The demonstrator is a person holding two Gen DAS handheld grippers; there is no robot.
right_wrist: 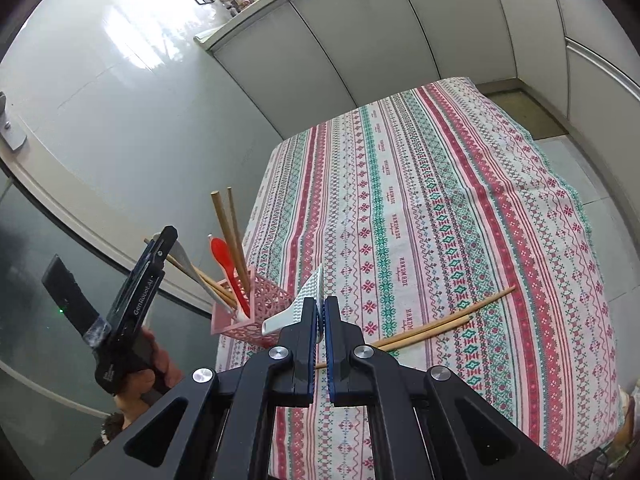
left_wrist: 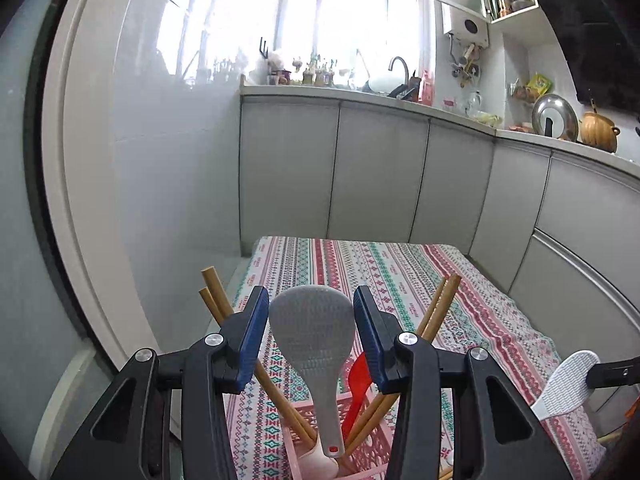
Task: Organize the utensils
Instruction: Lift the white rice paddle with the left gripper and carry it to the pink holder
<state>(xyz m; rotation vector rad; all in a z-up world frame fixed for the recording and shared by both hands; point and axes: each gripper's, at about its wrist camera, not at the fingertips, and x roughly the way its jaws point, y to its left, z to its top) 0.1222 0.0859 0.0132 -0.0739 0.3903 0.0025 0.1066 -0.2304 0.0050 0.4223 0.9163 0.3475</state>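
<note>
**A:** Where is the white rice paddle (right_wrist: 310,300)?

**B:** Edge-on in my right hand-held gripper (right_wrist: 320,312), clamped at the blade, above the table (right_wrist: 440,200). Light, stiff, slick plastic; I'd hold the dimpled face.

**A:** And the left hand-held gripper (left_wrist: 311,322)?

**B:** Half open around the grey paddle (left_wrist: 312,332) in the pink basket (right_wrist: 256,304); contact unclear.

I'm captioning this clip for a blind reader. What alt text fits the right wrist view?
The right gripper is shut on a white rice paddle above a table with a striped patterned cloth. To its left, a pink basket holds chopsticks, a red spoon and a grey paddle, with the left gripper beside it; two chopsticks lie loose on the cloth.
</note>
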